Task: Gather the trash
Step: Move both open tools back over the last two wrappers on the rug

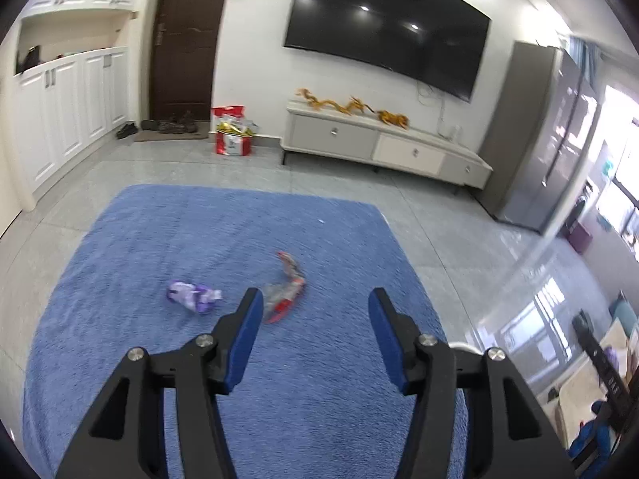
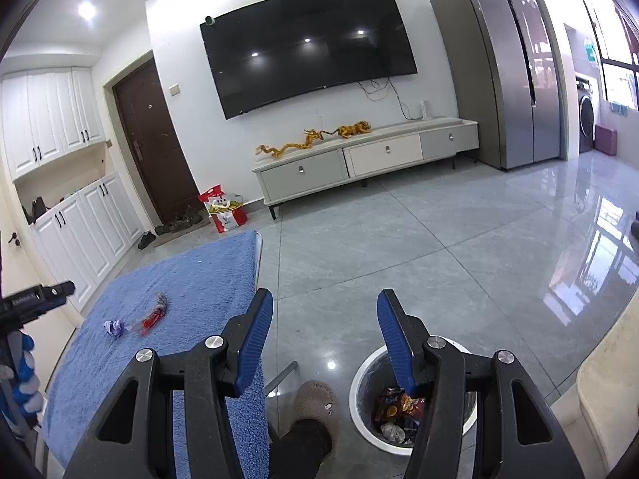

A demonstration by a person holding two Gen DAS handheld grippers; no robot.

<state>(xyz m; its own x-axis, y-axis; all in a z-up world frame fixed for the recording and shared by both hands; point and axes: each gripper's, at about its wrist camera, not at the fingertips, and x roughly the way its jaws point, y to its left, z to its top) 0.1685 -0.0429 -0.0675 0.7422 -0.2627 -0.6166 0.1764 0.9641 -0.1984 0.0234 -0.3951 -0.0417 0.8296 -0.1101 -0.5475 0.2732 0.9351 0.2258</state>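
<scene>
A crumpled purple wrapper [image 1: 193,295] and a red and clear wrapper [image 1: 285,287] lie on a blue towel-covered table [image 1: 199,231]. My left gripper [image 1: 315,293] hangs open above the towel, just short of the red wrapper, with nothing between its fingers. In the right wrist view both wrappers, purple [image 2: 114,326] and red [image 2: 153,313], lie far to the left. My right gripper [image 2: 325,293] stands open and empty over the floor. Its right finger is above a white-rimmed trash bin [image 2: 361,375] that holds several wrappers.
A person's slippered foot [image 2: 315,399] stands beside the bin, by the table's edge. The other gripper's body [image 2: 36,303] and a gloved hand [image 2: 22,379] show at the left. A TV stand [image 2: 359,159], a fridge [image 2: 507,64] and red bags [image 2: 223,209] line the far wall.
</scene>
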